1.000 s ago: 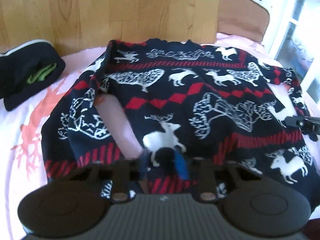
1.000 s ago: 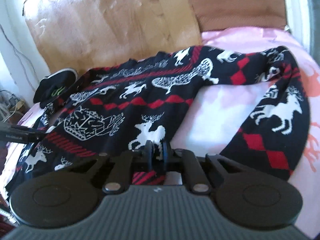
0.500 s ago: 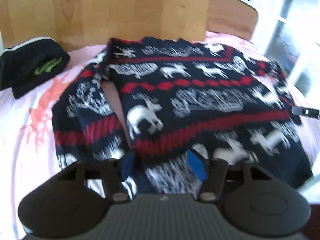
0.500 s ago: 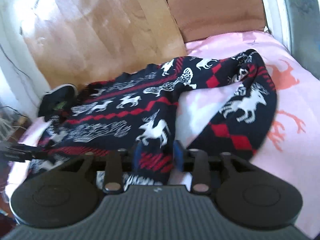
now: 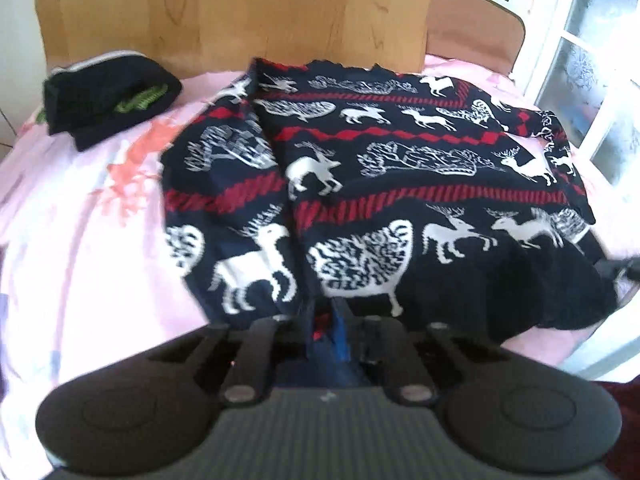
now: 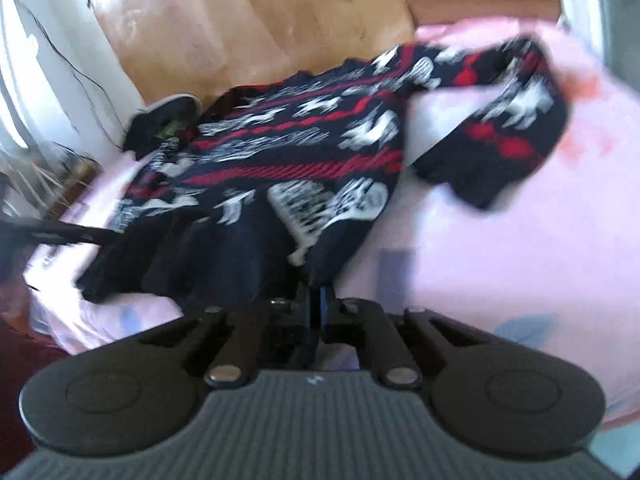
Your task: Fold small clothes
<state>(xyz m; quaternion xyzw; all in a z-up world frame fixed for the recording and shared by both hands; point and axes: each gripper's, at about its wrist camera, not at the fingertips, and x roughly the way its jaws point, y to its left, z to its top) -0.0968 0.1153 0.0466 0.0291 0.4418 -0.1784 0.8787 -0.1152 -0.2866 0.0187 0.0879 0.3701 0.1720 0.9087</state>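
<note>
A navy sweater (image 5: pixel 380 168) with white deer and red bands lies spread on the pink sheet (image 5: pixel 80 240). Its left sleeve is folded in beside the body. My left gripper (image 5: pixel 328 332) is at the near hem, its jaws closing with the dark hem fabric pinched between the blue pads. In the right wrist view the sweater (image 6: pixel 280 152) is blurred, and its right sleeve (image 6: pixel 520 120) loops out over the sheet. My right gripper (image 6: pixel 318 304) is at the hem's right corner, jaws closing on the fabric there.
A folded dark garment (image 5: pixel 108 96) with green lettering sits at the far left of the bed. A wooden headboard (image 5: pixel 240 12) and a brown cushion (image 5: pixel 472 28) stand behind. A window (image 5: pixel 592 80) is on the right. The bed's near edge drops off just below the hem.
Both grippers let go of the fabric they held, opened, drew back toward me and shut again on the sweater's near hem. More of the sweater's lower body now shows.
</note>
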